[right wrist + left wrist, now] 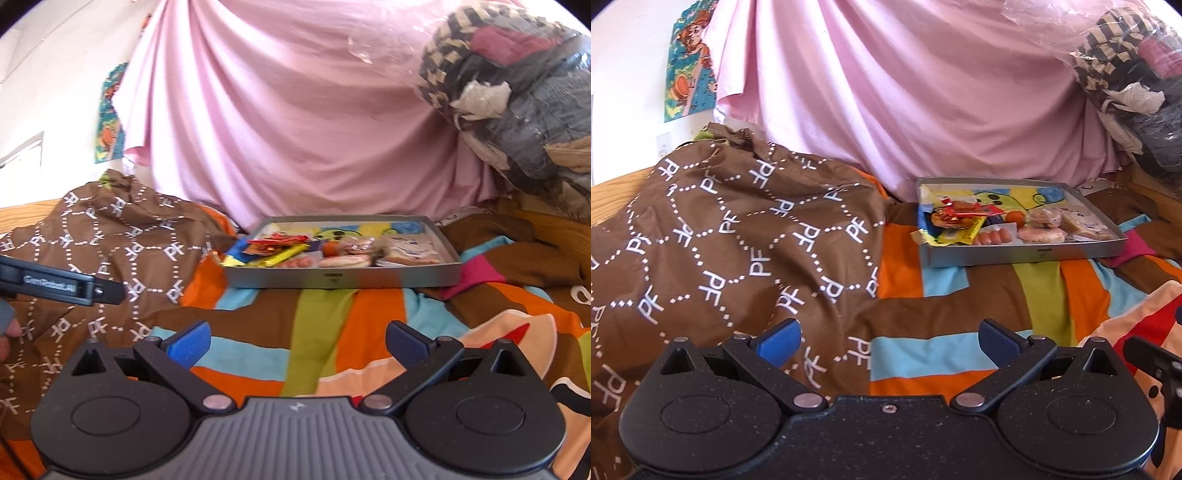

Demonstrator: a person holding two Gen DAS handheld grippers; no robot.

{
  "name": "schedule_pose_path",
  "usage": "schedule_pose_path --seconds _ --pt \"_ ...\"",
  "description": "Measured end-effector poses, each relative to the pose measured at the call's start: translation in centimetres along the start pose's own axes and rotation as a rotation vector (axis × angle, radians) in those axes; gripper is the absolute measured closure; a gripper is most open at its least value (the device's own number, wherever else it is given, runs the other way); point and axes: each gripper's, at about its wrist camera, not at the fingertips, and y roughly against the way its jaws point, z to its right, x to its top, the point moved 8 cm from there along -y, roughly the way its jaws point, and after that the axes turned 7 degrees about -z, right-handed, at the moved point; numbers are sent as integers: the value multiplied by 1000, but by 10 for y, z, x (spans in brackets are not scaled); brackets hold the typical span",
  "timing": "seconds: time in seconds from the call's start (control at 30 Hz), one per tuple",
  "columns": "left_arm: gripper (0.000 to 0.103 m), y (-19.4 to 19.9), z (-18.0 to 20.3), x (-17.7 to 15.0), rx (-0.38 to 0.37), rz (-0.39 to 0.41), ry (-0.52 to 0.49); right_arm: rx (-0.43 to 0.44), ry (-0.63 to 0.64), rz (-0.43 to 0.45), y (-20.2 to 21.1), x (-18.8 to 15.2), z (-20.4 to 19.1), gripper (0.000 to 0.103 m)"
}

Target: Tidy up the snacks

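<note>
- Blue-padded fingers of the left gripper stand wide apart with nothing between them, low over a striped bedspread of orange, sky blue, brown and green.
- Equally parted and empty, the right gripper hovers over the same cover; its body shows a grey ribbed plate where the left one's is plain black.
- Only the right wrist view shows the left gripper from outside: a black bar with pale lettering enters at the left edge, with fingertips of the hand holding it below.
- Only the left wrist view catches a black piece of the other tool at its right edge.
- Both grippers point level and forward, side by side, well short of the tray.
- Beyond them a shallow grey tray rests on the bedspread, holding the snacks: red and yellow wrappers at its left, small sausages and an orange round thing in the middle, clear-wrapped pastries at its right. A cartoon drawing lines its floor.
- Left of the tray a brown cloth printed with white "PF" letters lies heaped.
- Behind hangs a pink sheet; a clear bag stuffed with clothes sits at the right, and a colourful poster is on the white wall at the left.
</note>
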Motion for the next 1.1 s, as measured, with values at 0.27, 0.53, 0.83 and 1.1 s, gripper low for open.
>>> schedule_pose_path --seconds 0.27,0.53,0.83,1.1 --pt "1 7 -6 -11 -5 4 2 -9 -23 -20 7 -3 -12 0" --pt "1 12 -6 -28 -17 -31 -3 -79 -28 -7 18 -8 -7 0" --pt "1 20 7 -48 -42 -78 -38 -146 -6 -21 19 -17 -3 0" --pt "1 22 16 -53 -50 -92 -67 -125 -18 -26 22 -15 -6 0"
